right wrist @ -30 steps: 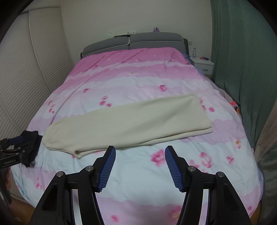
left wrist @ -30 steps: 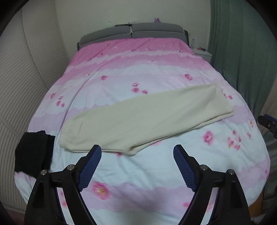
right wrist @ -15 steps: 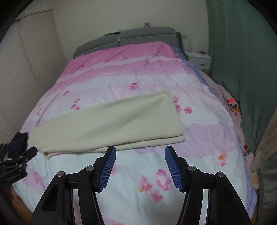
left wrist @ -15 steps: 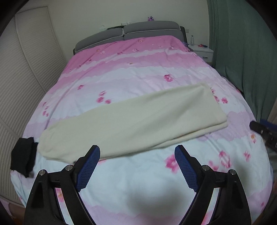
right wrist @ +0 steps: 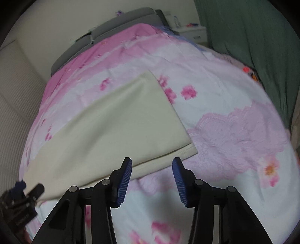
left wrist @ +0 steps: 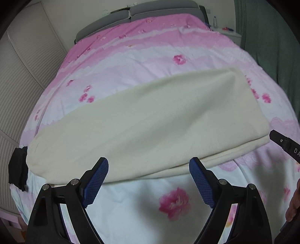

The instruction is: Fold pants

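**Two grippers over cream pants on a floral bed**

Two letters, "DA", are the only legible writing, on the right gripper's body at the left view's edge. Cream pants lie lengthwise across the pink floral duvet. Left gripper gapes wide, empty; right gripper, jaws just narrowing, holds nothing. Grey headboard far, green curtain right, black garment left.

Pants lie across the bed.

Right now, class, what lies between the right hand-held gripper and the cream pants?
Only bare floral quilt separates the right hand-held gripper from the pants, in the right wrist view.
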A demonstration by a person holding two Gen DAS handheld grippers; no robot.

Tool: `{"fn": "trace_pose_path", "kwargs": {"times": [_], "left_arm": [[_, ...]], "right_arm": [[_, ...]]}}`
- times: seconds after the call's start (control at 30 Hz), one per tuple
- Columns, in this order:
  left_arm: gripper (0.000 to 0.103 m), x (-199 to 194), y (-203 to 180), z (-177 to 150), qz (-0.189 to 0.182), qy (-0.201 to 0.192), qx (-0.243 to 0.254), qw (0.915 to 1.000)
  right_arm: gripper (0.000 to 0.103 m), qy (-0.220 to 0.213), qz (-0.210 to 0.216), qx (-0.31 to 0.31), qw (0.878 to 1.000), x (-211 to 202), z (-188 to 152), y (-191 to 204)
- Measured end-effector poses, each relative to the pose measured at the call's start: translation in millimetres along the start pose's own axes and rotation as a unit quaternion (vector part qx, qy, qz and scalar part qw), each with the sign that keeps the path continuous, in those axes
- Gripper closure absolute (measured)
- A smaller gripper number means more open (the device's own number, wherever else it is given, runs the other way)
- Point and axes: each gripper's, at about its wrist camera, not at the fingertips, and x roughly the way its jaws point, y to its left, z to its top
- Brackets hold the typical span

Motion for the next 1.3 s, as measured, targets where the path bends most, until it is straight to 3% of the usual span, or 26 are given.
{"fn": "trace_pose_path", "kwargs": {"times": [0.2,0.37,0.53,0.57,0.6,0.63,0.93,0.97,1.1,1.3], "left_arm": [[0.015,33,-23,11,-0.014,0.035,-0.004,0.9993],[0.015,38,-30,12,-0.018,0.039,0.001,0.9991],[0.015,46,-31,14,-0.022,0.050,0.004,0.9985],[0.015,47,-31,14,-0.024,0.052,0.002,0.9983],[0.015,48,-30,14,-0.028,0.058,-0.002,0.9979],[0.015,49,-30,14,-0.030,0.061,-0.004,0.9977],[0.015,43,-33,15,-0.047,0.064,-0.001,0.9969],[0.015,44,-34,16,-0.048,0.065,0.001,0.9968],[0.015,46,-36,16,-0.042,0.065,0.015,0.9969],[0.015,50,-29,18,-0.047,0.071,0.000,0.9964]], "right_arm": [[0.057,0.027,-0.004,0.026,0.999,46,10,-17],[0.057,0.052,0.026,0.075,0.995,74,9,-34],[0.057,0.073,0.024,0.093,0.993,97,7,-37],[0.062,0.072,0.026,0.096,0.992,98,8,-36],[0.073,0.068,0.026,0.097,0.993,99,10,-36],[0.098,0.065,0.027,0.103,0.992,100,11,-36],[0.099,0.022,0.000,0.113,0.993,54,21,-42],[0.099,0.028,0.011,0.118,0.993,57,22,-45],[0.101,0.071,-0.016,0.102,0.992,79,19,-49],[0.101,0.056,-0.029,0.125,0.990,71,17,-59]]}}
